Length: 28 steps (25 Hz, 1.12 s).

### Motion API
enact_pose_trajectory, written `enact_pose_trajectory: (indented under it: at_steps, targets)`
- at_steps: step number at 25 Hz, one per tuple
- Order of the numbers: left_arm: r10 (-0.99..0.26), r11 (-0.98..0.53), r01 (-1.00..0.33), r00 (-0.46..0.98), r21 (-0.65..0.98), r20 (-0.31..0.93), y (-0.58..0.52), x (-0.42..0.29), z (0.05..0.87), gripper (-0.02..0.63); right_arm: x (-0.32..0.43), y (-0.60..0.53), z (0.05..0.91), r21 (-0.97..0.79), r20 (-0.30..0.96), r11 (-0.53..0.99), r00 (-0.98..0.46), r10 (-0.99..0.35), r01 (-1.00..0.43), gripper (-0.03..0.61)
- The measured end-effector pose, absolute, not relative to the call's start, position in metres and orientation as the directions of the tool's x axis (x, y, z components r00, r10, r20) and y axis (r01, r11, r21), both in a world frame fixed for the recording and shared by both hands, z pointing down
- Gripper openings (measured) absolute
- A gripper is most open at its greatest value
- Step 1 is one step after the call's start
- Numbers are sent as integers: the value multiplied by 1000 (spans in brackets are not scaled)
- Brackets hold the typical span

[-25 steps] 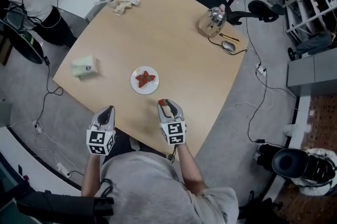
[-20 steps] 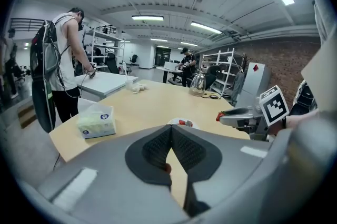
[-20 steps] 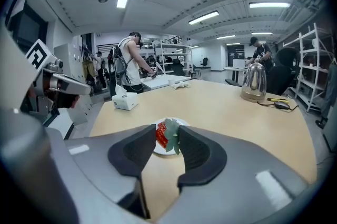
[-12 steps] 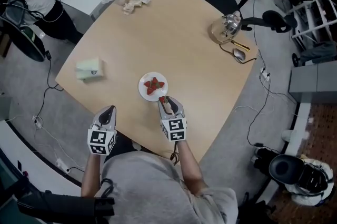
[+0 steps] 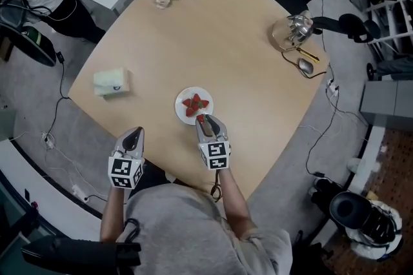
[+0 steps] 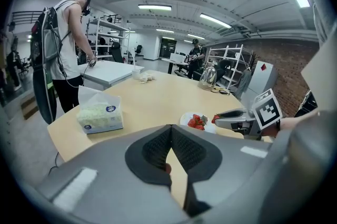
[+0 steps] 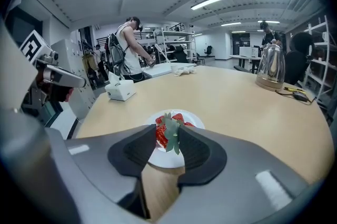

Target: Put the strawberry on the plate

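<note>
At the far left of the light wooden table [image 5: 213,35], a tissue box [image 5: 111,81], close to the edge. Next, the left gripper [image 5: 133,133]: jaws pressed together, nothing between them. Hovers at the near table edge, well apart from the plate. Then the white plate [image 5: 182,113], with some strawberries [image 5: 195,102] already lying on it. Just beside it, the right gripper [image 5: 204,120]: clamps one strawberry [image 7: 167,136] between its pads, green leaves pointing back toward the gripper's camera. Holds it over the near rim of the plate. Far to the right, a shiny kettle [image 5: 293,30] and a spoon [image 5: 306,66], near each other and well apart from the plate.
</note>
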<state>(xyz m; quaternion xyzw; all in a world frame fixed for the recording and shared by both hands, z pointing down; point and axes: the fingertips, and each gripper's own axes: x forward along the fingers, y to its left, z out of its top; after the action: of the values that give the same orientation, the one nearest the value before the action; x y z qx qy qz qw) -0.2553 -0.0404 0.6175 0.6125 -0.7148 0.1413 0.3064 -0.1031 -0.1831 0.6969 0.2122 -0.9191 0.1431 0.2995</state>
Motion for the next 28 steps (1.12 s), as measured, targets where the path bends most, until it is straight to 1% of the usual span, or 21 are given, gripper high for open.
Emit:
enact_pose_trajectory:
  at_steps: [8,28]
  targets:
    - [-770,223,-957,-56,185,636,-43,-261,631,20,-104,-187,730,-134,662,873,-698,-273,-469,144]
    - [-739,264,-944,-66,198,671,-44,-276,649,20,-115,-190,754,-147,685,879,-688,-241,-454,144]
